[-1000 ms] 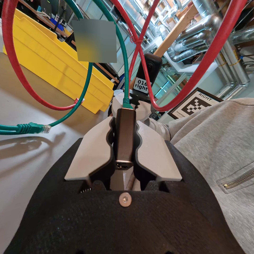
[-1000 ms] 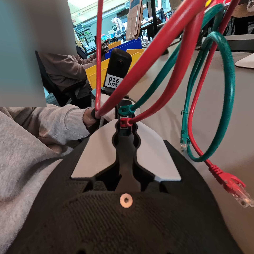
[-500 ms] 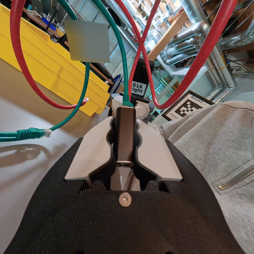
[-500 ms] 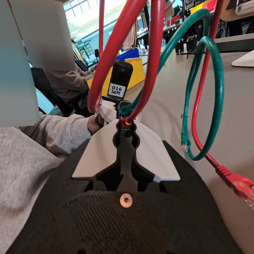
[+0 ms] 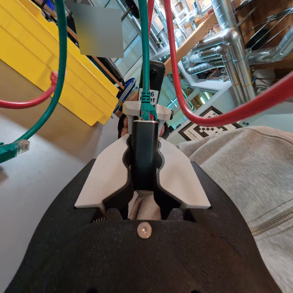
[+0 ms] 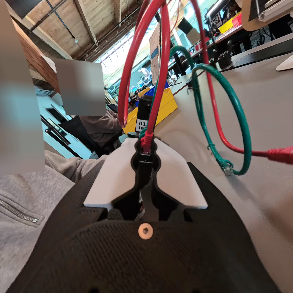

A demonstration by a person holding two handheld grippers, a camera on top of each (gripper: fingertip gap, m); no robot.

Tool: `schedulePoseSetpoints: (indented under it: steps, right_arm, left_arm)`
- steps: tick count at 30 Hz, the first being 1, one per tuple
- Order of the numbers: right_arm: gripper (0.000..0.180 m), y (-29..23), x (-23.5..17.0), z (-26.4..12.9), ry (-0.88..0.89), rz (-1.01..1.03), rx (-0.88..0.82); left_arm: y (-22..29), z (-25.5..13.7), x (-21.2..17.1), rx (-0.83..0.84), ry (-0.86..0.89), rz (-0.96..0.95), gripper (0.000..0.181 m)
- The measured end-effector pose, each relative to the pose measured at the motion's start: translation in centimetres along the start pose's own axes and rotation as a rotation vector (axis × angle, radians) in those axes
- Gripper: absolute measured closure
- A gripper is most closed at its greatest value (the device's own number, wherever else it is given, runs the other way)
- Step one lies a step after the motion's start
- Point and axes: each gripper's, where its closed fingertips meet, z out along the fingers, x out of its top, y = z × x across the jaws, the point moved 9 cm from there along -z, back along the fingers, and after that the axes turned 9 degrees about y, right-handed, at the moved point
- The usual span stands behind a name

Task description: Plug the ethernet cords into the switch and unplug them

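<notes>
While both tools meet over the grey desk [image 5: 31,182], the item list reads as follows. Switch [image 5: 144,152]: small dark block, clamped lengthwise between the pale fingers of the left hand-held gripper [image 5: 143,160]. Right hand-held gripper [image 6: 146,157]: fingers drawn in narrow around the switch's far end and the red plug [image 6: 146,142]; whether it grips plug or housing cannot be told. Green ethernet cord [image 5: 145,63]: one plug seated in the switch's end, its loose plug [image 5: 20,146] just above the desk at left. Red ethernet cord [image 5: 174,71]: seated beside the green one, looping overhead, its free plug [image 6: 280,156] hanging at the right in the right wrist view. Yellow bin [image 5: 47,63]: at the desk's far edge. Grey sleeve [image 5: 245,182]: beside the left tool.
</notes>
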Motion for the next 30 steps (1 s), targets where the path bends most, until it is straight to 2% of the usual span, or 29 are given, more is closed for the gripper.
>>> schedulePoseSetpoints:
  steps: [4,9,15,20,24,25,27,30]
  right_arm:
    - [0.167,-0.5,0.1,0.3,-0.033,-0.144,-0.052]
    - [0.167,-0.6,0.1,0.4,-0.042,-0.204,-0.082]
    - [0.172,0.8,-0.3,0.0,0.071,0.121,0.024]
    - [0.172,-0.5,0.6,0.4,-0.04,-0.135,0.02]
    - [0.166,-0.6,0.6,0.1,-0.118,-0.318,-0.005]
    - [0.163,-0.5,0.5,0.1,-0.124,-0.342,-0.011]
    - [0.146,-0.2,0.3,0.1,-0.141,-0.342,-0.025]
    - [0.138,0.1,-0.1,0.3,-0.183,-0.321,-0.036]
  left_arm:
    - [-0.1,-0.1,-0.3,-0.016,0.026,-0.068,0.153]
    - [-0.4,0.0,-0.5,-0.051,0.026,-0.131,0.152]
    - [-0.3,0.2,-0.6,-0.053,-0.004,-0.096,0.153]
    - [0.0,-0.1,-0.5,-0.065,-0.028,-0.028,0.153]
    - [-0.3,-0.8,-0.3,0.002,-0.099,0.067,0.155]
    - [-0.4,-1.1,-0.1,0.023,-0.107,0.087,0.155]
    - [-0.5,-1.7,0.4,0.068,-0.121,0.129,0.155]
    - [-0.6,-2.2,0.9,0.123,-0.146,0.19,0.155]
